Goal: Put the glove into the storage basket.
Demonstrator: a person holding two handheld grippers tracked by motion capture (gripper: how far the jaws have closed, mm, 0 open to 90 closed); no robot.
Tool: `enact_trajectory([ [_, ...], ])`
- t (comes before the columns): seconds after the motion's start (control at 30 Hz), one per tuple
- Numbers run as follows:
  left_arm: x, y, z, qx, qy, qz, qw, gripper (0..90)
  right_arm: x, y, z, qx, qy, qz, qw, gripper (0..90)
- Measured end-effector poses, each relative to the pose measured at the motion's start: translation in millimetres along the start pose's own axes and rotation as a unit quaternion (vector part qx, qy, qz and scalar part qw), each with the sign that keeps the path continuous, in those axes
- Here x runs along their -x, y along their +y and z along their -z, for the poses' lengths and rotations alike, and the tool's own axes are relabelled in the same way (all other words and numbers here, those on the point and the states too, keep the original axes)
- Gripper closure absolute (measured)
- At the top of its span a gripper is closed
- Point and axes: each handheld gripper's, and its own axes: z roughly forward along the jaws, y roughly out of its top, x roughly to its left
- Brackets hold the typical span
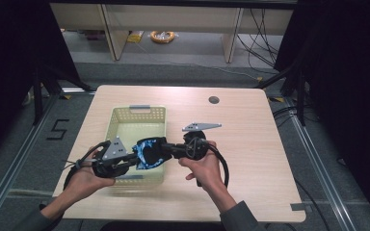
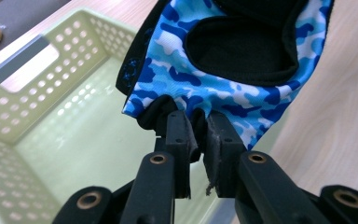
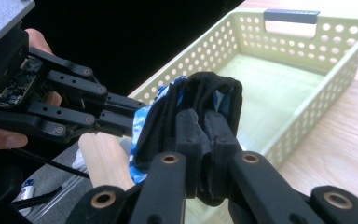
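A blue camouflage and black glove [image 1: 148, 152] hangs in the air over the near end of a pale green perforated basket [image 1: 125, 114]. Both grippers hold it. My left gripper [image 1: 136, 160] comes from the left and is shut on the glove's blue edge [image 2: 200, 93]; its jaws pinch the fabric [image 2: 198, 128]. My right gripper [image 1: 166, 148] comes from the right and is shut on the black folded part of the glove [image 3: 205, 93]. In the right gripper view the left gripper [image 3: 126, 112] reaches the glove from the left. The basket [image 3: 298, 51] looks empty.
The basket [image 2: 37, 60] has grey handle strips at both ends and stands left of centre on a light wooden table [image 1: 250, 144]. A round dark hole [image 1: 214, 100] is in the table's far part. Cables trail from both grippers toward the person.
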Motion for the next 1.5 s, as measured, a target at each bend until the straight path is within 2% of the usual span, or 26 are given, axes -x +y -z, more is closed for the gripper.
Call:
enact_trajectory([
  [0.13,-12.8,-6.7,-0.5,-0.022,0.0,-0.009,0.9997,80.1,0.9,2.6,-15.4,-0.007,0.002,-0.006,1.0,86.3],
  [0.17,-14.5,-8.6,-1.1,-0.027,0.002,-0.006,0.9996,80.1,-0.2,3.0,-19.6,-0.013,-0.004,-0.014,0.9998,86.3],
  [0.23,-20.8,-14.3,-3.5,-0.037,0.002,-0.003,0.9993,80.1,2.3,3.3,-30.6,-0.012,0.001,0.0,0.9999,86.3],
  [0.27,-23.4,-16.8,-4.3,-0.041,0.003,0.003,0.9991,80.1,1.7,3.1,-35.0,-0.017,-0.002,-0.004,0.9998,86.3],
  [0.3,-26.0,-19.0,-5.1,-0.042,0.005,0.004,0.9991,80.2,2.4,3.1,-39.8,-0.019,-0.003,0.0,0.9998,86.3],
  [0.4,-32.3,-25.4,-6.9,-0.05,0.005,0.006,0.9987,80.3,1.0,2.6,-51.2,-0.029,-0.003,-0.012,0.9995,86.3],
  [0.53,-37.8,-31.3,-9.1,-0.053,0.005,0.022,0.9983,80.7,1.1,1.8,-63.5,-0.036,-0.002,-0.008,0.9993,86.3],
  [0.63,-42.2,-35.1,-11.4,-0.057,0.007,0.026,0.998,80.8,1.1,1.1,-71.9,-0.044,-0.013,-0.014,0.9988,86.3],
  [0.67,-42.6,-36.7,-12.1,-0.059,0.006,0.033,0.9977,80.7,1.2,0.9,-73.9,-0.046,-0.011,-0.019,0.9987,86.4],
  [0.7,-44.2,-37.8,-12.1,-0.061,0.007,0.027,0.9977,80.7,1.9,1.1,-76.6,-0.046,-0.009,-0.018,0.9987,86.4],
  [0.8,-46.0,-41.1,-9.8,-0.061,0.009,0.037,0.9974,80.6,0.3,2.7,-81.1,-0.042,-0.005,-0.023,0.9989,86.5],
  [0.9,-50.9,-41.8,-3.9,-0.062,0.012,0.036,0.9973,80.6,-2.1,4.8,-85.1,-0.035,0.007,-0.031,0.9989,86.5],
  [0.93,-51.8,-41.9,-1.9,-0.061,0.014,0.04,0.9973,80.5,-2.4,5.0,-86.9,-0.033,0.019,-0.035,0.9987,86.5],
  [1.0,-55.3,-41.6,2.7,-0.061,0.02,0.029,0.9975,80.4,-3.8,5.3,-89.3,-0.031,0.018,-0.041,0.9985,86.5],
  [1.03,-55.3,-42.0,4.6,-0.061,0.022,0.036,0.9973,80.4,-4.2,5.2,-91.5,-0.028,0.027,-0.046,0.9982,86.5],
  [1.07,-57.4,-41.8,7.0,-0.065,0.021,0.026,0.9973,80.3,-5.9,5.3,-92.0,-0.028,0.022,-0.05,0.9981,86.5],
  [1.1,-57.6,-42.5,9.2,-0.069,0.023,0.032,0.9968,80.3,-5.1,4.9,-94.2,-0.022,0.028,-0.043,0.9985,86.5],
  [1.13,-57.8,-43.3,9.5,-0.064,0.027,0.034,0.997,80.1,-7.0,4.8,-95.3,-0.022,0.034,-0.053,0.9978,86.5],
  [1.17,-59.3,-43.6,10.9,-0.065,0.028,0.028,0.9971,80.1,-7.8,4.8,-96.0,-0.021,0.026,-0.055,0.9979,86.5],
  [1.2,-58.7,-44.3,11.4,-0.065,0.031,0.035,0.9968,80.0,-6.6,4.4,-98.0,-0.017,0.037,-0.05,0.9979,86.5],
  [1.23,-59.7,-44.3,12.4,-0.072,0.029,0.032,0.9965,80.0,-9.0,4.3,-98.2,-0.024,0.032,-0.065,0.9971,86.5],
  [1.27,-60.3,-44.7,12.3,-0.074,0.03,0.026,0.9965,79.9,-8.1,3.5,-100.5,-0.016,0.027,-0.054,0.998,86.4],
  [1.33,-60.0,-46.5,10.4,-0.075,0.027,0.03,0.9964,79.8,-8.7,1.8,-102.6,-0.02,0.039,-0.066,0.9969,86.5],
  [1.43,-59.5,-48.7,6.1,-0.075,0.028,0.033,0.9962,79.4,-6.3,-3.3,-105.4,-0.02,0.036,-0.072,0.9965,86.4],
  [1.47,-59.4,-49.2,4.3,-0.076,0.028,0.031,0.9963,79.3,-3.8,-5.2,-106.7,-0.019,0.035,-0.066,0.997,86.4],
  [1.5,-57.7,-49.7,2.5,-0.075,0.024,0.039,0.9961,79.1,-2.4,-7.3,-107.0,-0.025,0.025,-0.071,0.9968,86.4],
])
